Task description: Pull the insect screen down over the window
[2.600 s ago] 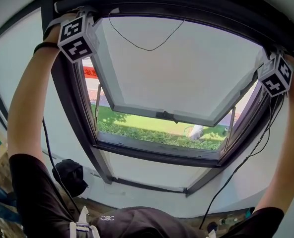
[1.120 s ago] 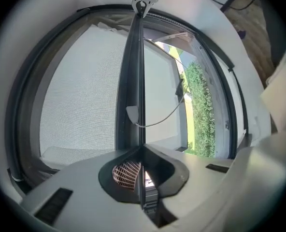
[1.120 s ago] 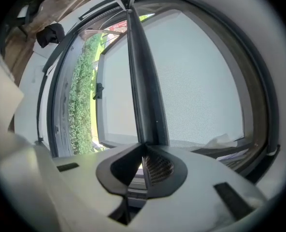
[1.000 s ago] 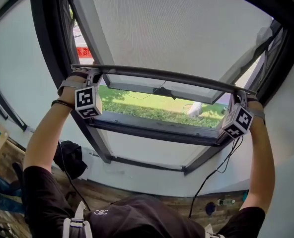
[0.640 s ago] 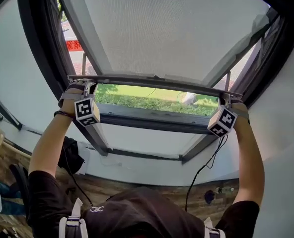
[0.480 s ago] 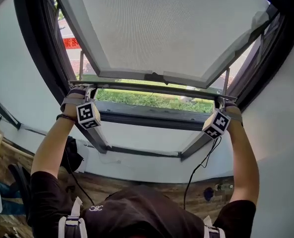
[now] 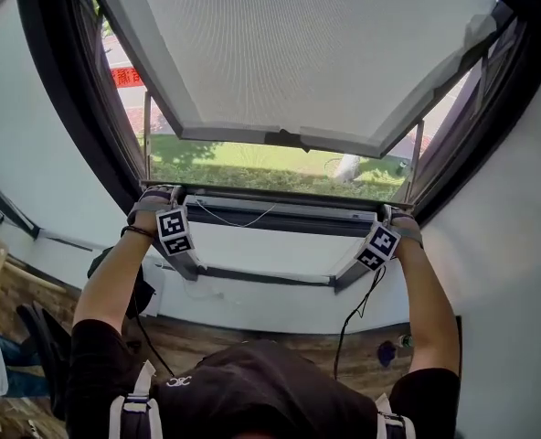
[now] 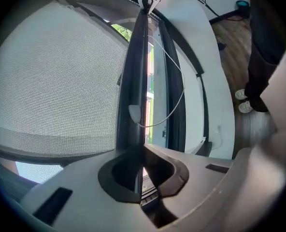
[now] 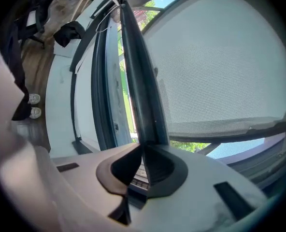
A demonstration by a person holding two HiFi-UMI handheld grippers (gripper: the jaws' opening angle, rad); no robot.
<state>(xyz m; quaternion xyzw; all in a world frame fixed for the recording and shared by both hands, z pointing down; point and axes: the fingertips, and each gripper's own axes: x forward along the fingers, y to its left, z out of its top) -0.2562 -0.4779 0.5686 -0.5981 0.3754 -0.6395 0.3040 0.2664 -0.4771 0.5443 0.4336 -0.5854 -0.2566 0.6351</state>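
Firmly, left hand-held gripper [image 7: 167, 196] and right hand-held gripper [image 7: 387, 216] pinch the screen bar [image 7: 280, 201] — one per end; jaws nearly together.

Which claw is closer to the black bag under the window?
Left. The left claw grips the screen bar just above the black bag; the right claw holds the bar's far end.

Grey mesh insect screen [image 7: 298, 53] drawn down, dark bottom bar [image 7: 280, 204] low, black-framed window [image 7: 74, 108]
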